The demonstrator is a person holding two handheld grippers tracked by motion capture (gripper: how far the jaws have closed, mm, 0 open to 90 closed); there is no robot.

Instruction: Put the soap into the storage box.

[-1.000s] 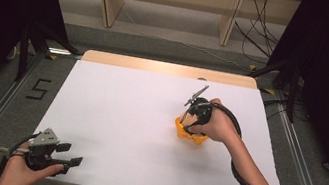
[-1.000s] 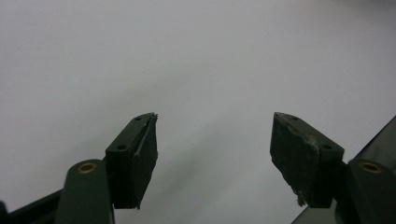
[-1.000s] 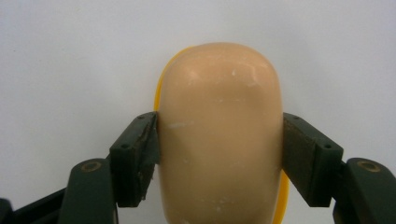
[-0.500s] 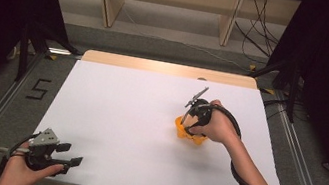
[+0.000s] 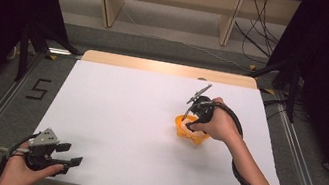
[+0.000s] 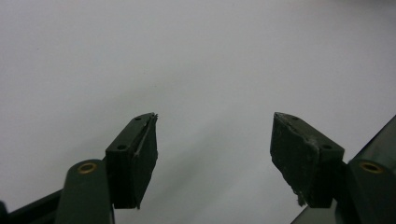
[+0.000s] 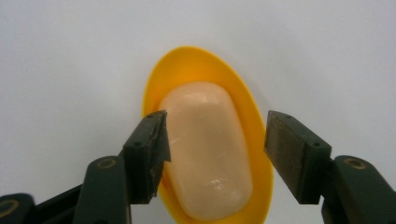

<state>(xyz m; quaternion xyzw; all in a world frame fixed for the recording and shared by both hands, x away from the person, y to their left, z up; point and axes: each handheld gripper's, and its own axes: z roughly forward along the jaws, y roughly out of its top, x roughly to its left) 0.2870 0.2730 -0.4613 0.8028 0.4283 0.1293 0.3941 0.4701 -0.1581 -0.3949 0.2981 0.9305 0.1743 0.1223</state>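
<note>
My right tool [image 7: 215,135] hangs wide open over the soap [image 7: 205,149] in its yellow dish [image 7: 198,65] on the white tabletop [image 5: 123,116], and my left tool [image 6: 212,140] waits wide open near the edge.

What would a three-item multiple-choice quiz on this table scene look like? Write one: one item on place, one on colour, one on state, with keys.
1. Where is the bar of soap?
A. in the dish
B. on the bare table
C. in the left gripper

2. What colour is the dish?
A. blue
B. yellow-orange
C. green

3. How do the jaws of the right gripper stand?
A. open, one on each side of the soap
C. clamped on the dish rim
B. shut on nothing

Key: 1 A, the pale bar lies inside the oval dish. 2 B, its rim shows yellow-orange against the white table. 3 A, the right gripper view shows a gap between the right jaw and the soap.
</note>
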